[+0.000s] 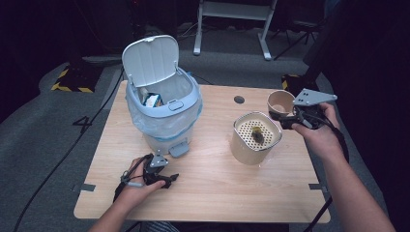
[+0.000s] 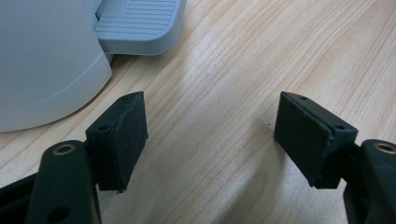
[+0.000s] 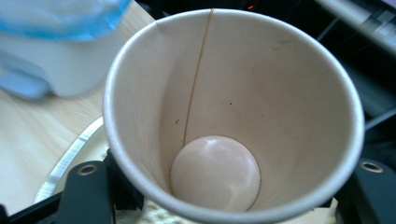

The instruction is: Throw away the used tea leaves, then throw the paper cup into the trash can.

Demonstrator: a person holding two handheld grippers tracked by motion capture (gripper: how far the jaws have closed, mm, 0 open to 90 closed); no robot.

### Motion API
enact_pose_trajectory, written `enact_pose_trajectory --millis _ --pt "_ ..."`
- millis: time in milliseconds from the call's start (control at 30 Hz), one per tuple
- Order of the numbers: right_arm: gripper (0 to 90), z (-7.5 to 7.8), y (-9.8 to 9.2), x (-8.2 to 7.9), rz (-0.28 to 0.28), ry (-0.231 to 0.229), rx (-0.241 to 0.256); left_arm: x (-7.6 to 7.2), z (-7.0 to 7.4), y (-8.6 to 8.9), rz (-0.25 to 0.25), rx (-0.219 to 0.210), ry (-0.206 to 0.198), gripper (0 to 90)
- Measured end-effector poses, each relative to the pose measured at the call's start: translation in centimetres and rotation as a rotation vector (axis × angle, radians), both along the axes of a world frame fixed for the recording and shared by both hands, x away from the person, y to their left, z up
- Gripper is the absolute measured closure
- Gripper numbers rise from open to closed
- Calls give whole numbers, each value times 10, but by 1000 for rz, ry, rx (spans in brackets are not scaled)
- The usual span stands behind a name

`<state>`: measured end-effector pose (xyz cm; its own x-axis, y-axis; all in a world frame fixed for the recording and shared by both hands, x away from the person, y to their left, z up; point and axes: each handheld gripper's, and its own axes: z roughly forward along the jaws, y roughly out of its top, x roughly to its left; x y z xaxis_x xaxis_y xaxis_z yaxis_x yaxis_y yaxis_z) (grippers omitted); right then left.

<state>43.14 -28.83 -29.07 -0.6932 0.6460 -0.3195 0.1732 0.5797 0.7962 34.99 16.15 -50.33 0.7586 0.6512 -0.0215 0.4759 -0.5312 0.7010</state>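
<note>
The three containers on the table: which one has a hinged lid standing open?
The white pedal bin lined with a plastic bag. The cream strainer-topped container and the paper cup in the right gripper have no lid.

Pale wooden table top [image 1: 212, 193]: light grain, smooth matt finish. Beige paper cup [image 3: 233, 107], held in the right gripper [image 1: 290, 117]: matt inner wall with a glued seam and a slightly glossy base; the left gripper [image 2: 210, 135] has matt black pads [image 2: 128, 135] of rough, rubbery look. White plastic pedal bin [image 1: 164, 111]: smooth with a soft sheen, lined by a thin glossy translucent bag [image 1: 145, 123]; its grey plastic pedal [image 2: 135, 23] is ribbed.
</note>
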Motion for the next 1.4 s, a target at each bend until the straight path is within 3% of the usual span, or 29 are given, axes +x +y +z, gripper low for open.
enact_pose_trajectory --millis 100,267,467,567,733,1267,1400 --pt "327 -1 -7 4 -1 97 124 0 0 0 0 0 0 258" --pt "326 -1 -17 7 -23 222 239 0 0 0 0 0 0 258" --pt "327 0 -20 9 -41 282 285 0 0 0 0 0 0 258" --pt "327 1 -20 9 -36 289 302 0 0 0 0 1 0 258" --pt "325 1 -18 9 -34 289 288 0 0 0 0 0 1 258" --pt "319 18 9 16 44 234 257 0 0 0 1 1 0 259" --pt "318 28 20 22 65 226 262 3 0 3 0 -35 23 258"
